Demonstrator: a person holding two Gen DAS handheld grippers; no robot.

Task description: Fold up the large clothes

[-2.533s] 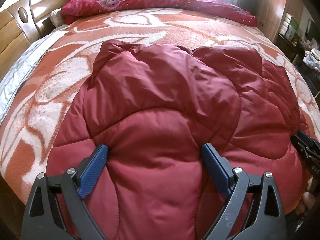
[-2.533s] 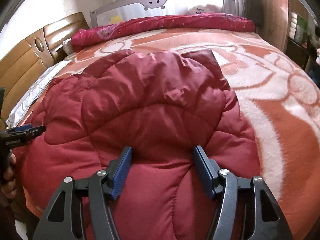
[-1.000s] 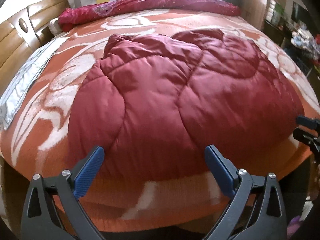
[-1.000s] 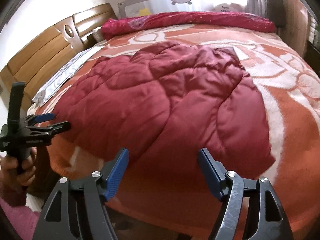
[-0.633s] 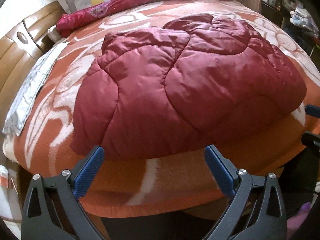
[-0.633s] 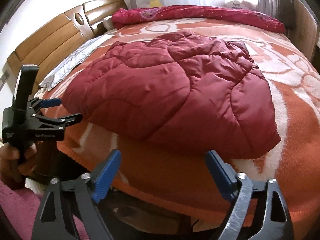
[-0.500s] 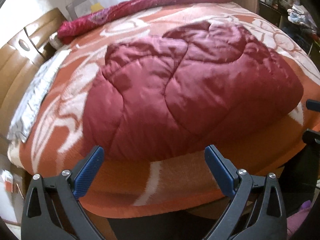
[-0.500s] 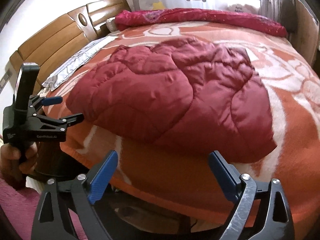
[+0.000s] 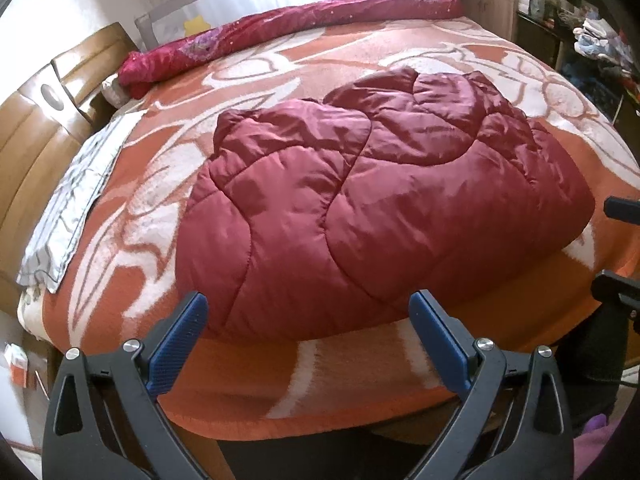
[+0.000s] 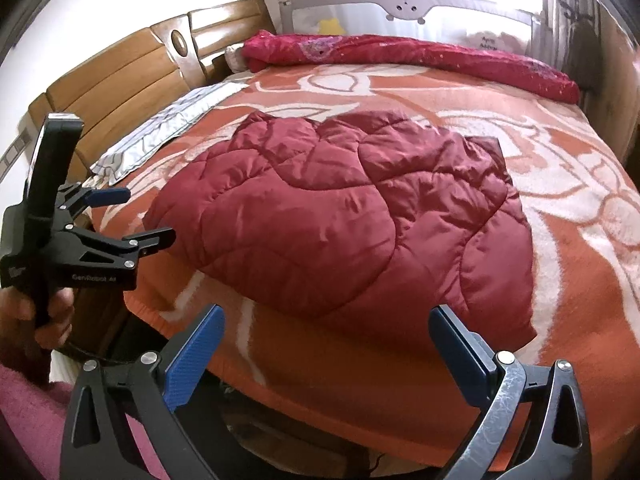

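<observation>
A dark red quilted padded coat [image 9: 380, 208] lies folded in a compact bundle on the bed; it also shows in the right wrist view [image 10: 352, 216]. My left gripper [image 9: 308, 316] is open and empty, held off the bed's near edge in front of the coat. My right gripper [image 10: 326, 332] is open and empty, also back from the bed edge. The left gripper shows from the side in the right wrist view [image 10: 140, 216], jaws apart. The right gripper's tips show at the right edge of the left wrist view [image 9: 618, 248].
The bed carries an orange and white patterned blanket [image 9: 360, 376]. A rolled red quilt [image 10: 420, 56] lies along the far side by a grey bed rail [image 10: 408, 6]. A wooden headboard [image 10: 120, 76] and a striped pillow [image 9: 68, 208] are at the left. Shelves with clutter [image 9: 592, 40] stand at the right.
Both grippers have pulled back from the coat and off the bed edge, still open. The coat stays put on the blanket.
</observation>
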